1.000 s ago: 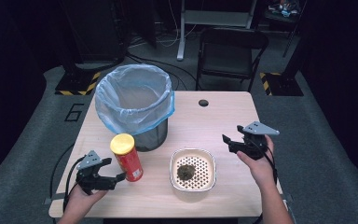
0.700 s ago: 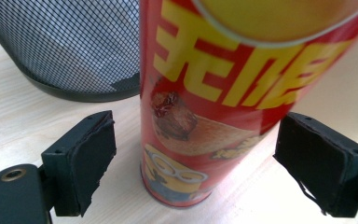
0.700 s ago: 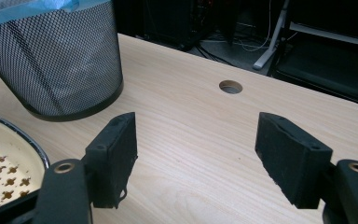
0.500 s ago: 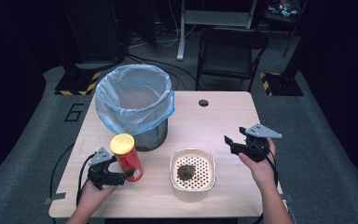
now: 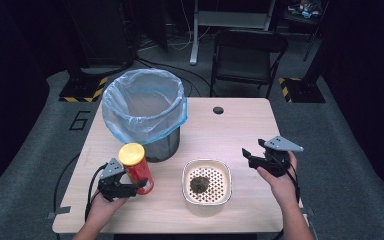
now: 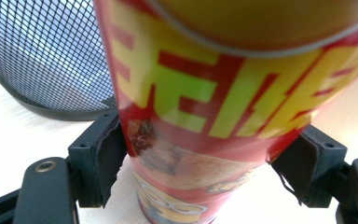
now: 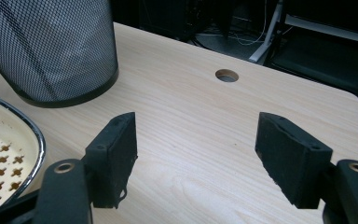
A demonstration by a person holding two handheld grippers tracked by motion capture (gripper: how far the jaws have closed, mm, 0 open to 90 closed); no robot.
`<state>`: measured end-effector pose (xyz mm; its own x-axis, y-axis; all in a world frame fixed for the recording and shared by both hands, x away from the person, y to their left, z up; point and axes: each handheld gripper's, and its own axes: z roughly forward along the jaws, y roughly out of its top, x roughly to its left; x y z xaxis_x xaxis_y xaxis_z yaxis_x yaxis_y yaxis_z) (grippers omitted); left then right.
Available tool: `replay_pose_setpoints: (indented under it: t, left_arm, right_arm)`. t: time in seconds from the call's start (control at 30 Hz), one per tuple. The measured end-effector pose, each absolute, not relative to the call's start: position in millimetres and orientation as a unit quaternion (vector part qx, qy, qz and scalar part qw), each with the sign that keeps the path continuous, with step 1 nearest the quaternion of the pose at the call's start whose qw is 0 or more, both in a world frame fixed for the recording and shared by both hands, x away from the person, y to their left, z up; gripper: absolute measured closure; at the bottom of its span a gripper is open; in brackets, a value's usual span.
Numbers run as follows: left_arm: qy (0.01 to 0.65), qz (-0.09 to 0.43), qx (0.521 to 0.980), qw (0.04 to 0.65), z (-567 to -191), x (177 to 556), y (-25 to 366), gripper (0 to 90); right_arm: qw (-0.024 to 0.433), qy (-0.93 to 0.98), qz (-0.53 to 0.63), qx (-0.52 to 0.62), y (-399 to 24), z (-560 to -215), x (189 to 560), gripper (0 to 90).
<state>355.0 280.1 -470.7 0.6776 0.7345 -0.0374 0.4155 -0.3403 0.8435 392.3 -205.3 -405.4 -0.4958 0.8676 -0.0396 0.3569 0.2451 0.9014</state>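
Red can (image 5: pixel 139 172) with a yellow lid stood upright on the desk (image 5: pixel 230 127), just in front of the bin (image 5: pixel 145 107). One can was there, one bin, one white bowl (image 5: pixel 206 181) and two hand-held grippers. The can was tall and round, red with big yellow and green letters and small pictures lower down. The left hand-held gripper (image 5: pixel 130 189) had just been closing its jaws, and in the left gripper view both black pads (image 6: pixel 103 154) pressed on the sides of the can low down, so it was grasping the can. The right hand-held gripper (image 5: pixel 252 157) hung over the right side of the desk, well apart from the can, with its jaws spread and bare wood between them. The bin was black mesh with a blue bag inside. The bowl had little holes and one dark clump in its middle, and it sat between the two hand-held grippers
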Motion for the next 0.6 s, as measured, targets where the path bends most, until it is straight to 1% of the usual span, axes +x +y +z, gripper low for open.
replay_pose_setpoints:
  t: [0.07, 0.2, 0.3, 0.37, 0.47, 0.6]
  left_arm:
    - [0.358, 0.187, 0.804, 0.437, -468, 354, 278, 24.1]
    - [0.359, 0.182, 0.809, 0.429, -466, 353, 278, 24.2]
    - [0.366, 0.168, 0.792, 0.459, -457, 351, 282, 24.2]
    - [0.367, 0.164, 0.787, 0.468, -450, 351, 285, 24.2]
    - [0.367, 0.156, 0.792, 0.462, -439, 349, 287, 24.2]
    - [0.362, 0.158, 0.797, 0.456, -423, 346, 287, 24.2]
  right_arm:
    - [0.283, 0.738, 0.452, 0.414, -206, -406, 392, 29.0]
    - [0.284, 0.737, 0.453, 0.414, -206, -406, 393, 29.0]
    - [0.283, 0.736, 0.453, 0.416, -207, -407, 393, 29.0]
    - [0.279, 0.736, 0.453, 0.418, -208, -408, 393, 29.0]
    - [0.279, 0.736, 0.451, 0.421, -210, -411, 394, 29.0]
    - [0.277, 0.734, 0.451, 0.426, -214, -412, 394, 29.0]
